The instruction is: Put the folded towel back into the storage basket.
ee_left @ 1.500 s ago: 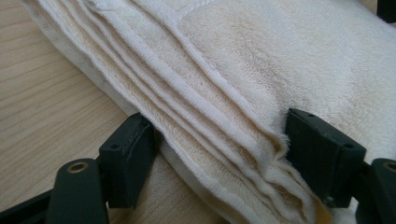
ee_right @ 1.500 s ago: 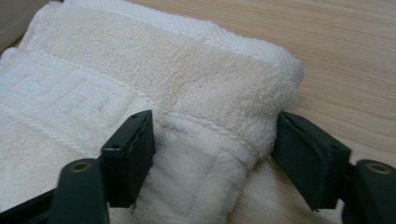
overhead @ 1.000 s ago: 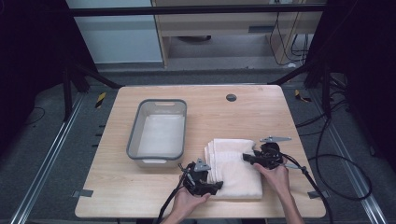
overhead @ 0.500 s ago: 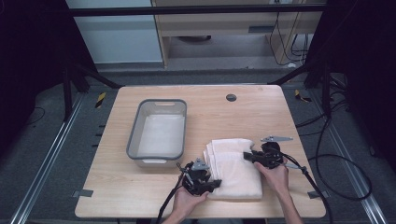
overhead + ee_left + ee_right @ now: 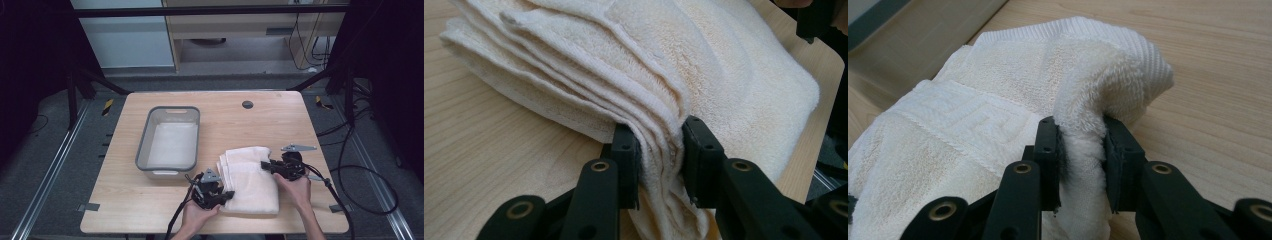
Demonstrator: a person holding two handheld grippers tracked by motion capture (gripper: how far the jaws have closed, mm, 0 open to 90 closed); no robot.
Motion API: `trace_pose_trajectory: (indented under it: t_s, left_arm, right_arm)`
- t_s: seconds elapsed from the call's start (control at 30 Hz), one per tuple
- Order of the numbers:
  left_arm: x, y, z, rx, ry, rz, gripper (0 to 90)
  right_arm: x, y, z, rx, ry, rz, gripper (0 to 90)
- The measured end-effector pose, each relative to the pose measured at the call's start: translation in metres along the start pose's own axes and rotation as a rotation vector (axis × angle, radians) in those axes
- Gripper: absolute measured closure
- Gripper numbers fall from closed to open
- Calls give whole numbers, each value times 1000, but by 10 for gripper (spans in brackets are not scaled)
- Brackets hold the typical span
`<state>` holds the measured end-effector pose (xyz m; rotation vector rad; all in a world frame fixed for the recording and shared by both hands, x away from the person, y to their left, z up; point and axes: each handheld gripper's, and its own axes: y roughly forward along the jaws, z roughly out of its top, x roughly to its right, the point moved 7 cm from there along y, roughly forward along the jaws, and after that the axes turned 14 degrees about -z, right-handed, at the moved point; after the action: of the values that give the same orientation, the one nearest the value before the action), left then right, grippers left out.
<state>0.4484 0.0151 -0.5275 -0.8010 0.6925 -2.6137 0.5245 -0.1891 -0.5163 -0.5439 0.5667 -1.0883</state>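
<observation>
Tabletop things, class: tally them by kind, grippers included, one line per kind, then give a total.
Folded cream towel: 1
Grey plastic bin: 1
Handheld grippers, both clamped on the towel: 2, the left gripper and the right gripper
Total: 4

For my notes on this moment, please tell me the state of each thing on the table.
Towel: folded, flat on the table, pinched at two edges.
Left gripper: fingers have just closed on the towel's layered edge.
Right gripper: fingers have just closed on a raised fold of towel.
Grey bin: upright, apart from the towel; contents unclear.
</observation>
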Motion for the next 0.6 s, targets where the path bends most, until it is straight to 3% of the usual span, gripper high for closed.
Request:
trace_pose_trajectory:
  t_s: [0.13, 0.33, 0.6]
  left_arm:
    - [2, -4, 2, 3, 11, 4, 702]
    - [9, -12, 9, 15, 42, 11, 702]
    - [13, -21, 15, 29, 79, 36, 702]
  right_arm:
    - [-4, -6, 4, 29, -15, 0, 716]
    - [-5, -16, 9, 58, -1, 16, 715]
    - [-11, -24, 17, 108, -24, -3, 713]
